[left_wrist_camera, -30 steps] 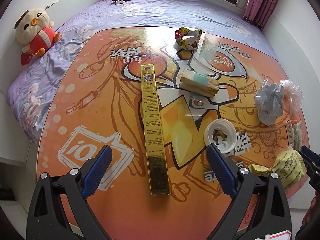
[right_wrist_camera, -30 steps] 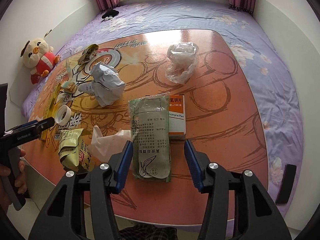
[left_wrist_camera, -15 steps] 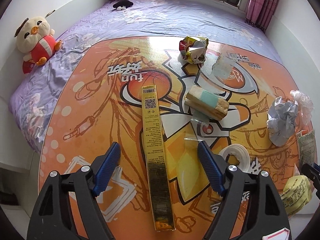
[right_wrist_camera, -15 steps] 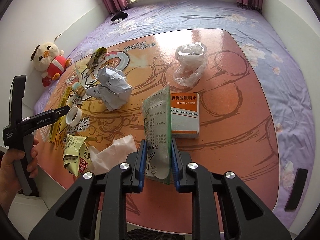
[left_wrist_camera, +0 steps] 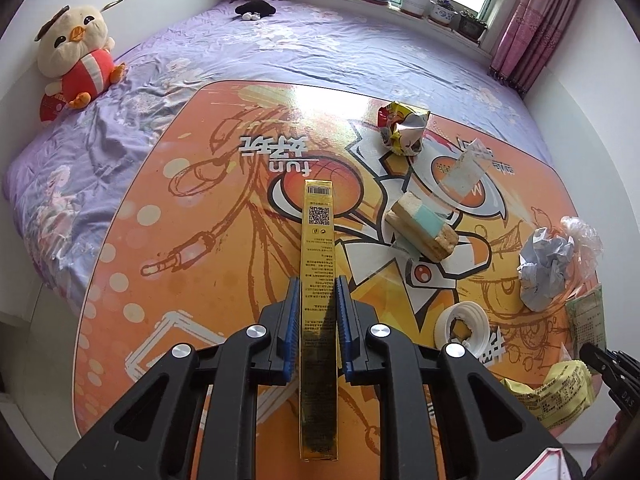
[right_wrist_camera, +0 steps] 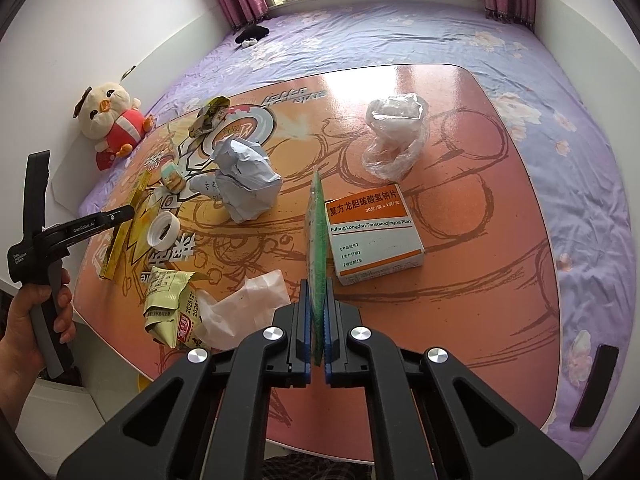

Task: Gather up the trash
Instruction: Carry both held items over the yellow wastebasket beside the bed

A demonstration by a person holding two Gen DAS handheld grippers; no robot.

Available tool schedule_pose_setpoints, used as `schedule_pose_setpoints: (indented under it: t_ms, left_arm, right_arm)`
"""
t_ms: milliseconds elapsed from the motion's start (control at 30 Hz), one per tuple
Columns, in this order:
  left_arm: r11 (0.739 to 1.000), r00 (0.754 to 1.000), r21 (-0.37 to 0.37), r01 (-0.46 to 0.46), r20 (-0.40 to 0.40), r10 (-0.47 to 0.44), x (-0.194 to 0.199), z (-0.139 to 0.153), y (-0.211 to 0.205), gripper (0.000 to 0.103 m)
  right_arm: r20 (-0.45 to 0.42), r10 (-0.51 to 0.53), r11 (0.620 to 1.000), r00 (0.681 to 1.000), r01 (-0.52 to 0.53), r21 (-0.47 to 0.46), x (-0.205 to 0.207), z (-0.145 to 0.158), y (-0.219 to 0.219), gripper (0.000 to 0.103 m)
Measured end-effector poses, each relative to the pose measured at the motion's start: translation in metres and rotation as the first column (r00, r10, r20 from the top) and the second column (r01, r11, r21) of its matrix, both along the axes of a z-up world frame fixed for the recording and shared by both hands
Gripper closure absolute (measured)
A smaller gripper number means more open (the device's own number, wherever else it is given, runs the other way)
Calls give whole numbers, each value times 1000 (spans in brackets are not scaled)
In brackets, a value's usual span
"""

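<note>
Broadly, everything sits on the orange cartoon-printed table (left_wrist_camera: 168, 216), the landmark for what follows, and two pieces of trash are being picked up at once. Near its front edge, the left gripper (left_wrist_camera: 316, 320) has just been closing and now clamps the long gold box (left_wrist_camera: 318, 264) by its sides; the box lies flat along the table's middle, barcode and QR code at its far end. Toward the table's right half, the right gripper (right_wrist_camera: 316, 320) has likewise just been closing and pinches the green printed pouch (right_wrist_camera: 316, 236), stood on edge just beside the medicine box (right_wrist_camera: 376, 236). That box reads "Fufang Longdan Tansuanqingna Pian"; the table print says "fun". Crumpled paper (right_wrist_camera: 246, 178), a clear plastic bag (right_wrist_camera: 394, 140), a white tape roll (right_wrist_camera: 162, 230) and a yellow-green snack wrapper (right_wrist_camera: 172, 300) wait on the table. Next, I judge, both items need lifting clear and carrying to a bin, which is not in view.
</note>
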State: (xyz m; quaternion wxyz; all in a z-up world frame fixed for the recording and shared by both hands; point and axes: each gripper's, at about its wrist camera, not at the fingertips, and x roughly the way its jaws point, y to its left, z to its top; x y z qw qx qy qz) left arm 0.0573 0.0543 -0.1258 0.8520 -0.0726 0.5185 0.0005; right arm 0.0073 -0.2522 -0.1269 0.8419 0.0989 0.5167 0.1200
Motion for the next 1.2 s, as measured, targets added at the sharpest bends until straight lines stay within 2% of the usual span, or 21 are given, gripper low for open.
schedule_pose_setpoints:
  t_ms: [200,367,633,867,1200]
  left_arm:
    - [1000,1000,3,7,21,-7,-5,12,1,85]
    - [1000,999,-5,-2,40,2,-16,29,7,85]
    - [999,996,-11,-45,71,46,-56,62,29,85]
    - [993,989,5,-117,90,116,-104,77,65,85]
    - [967,964,9,-256,74,254,-182,66,129,85]
  right_arm:
    - [20,15,1000,1000,-15,-3,-2,10,3,98]
    - [57,36,999,998,-36,1,-2,32,4,98]
    - [144,193,981,971,-196,8,-2,71,45,98]
    - [190,365,922,911,-382,58,-7,89,109,98]
    - [173,605,773,777,-625,109,-27,79,226,97]
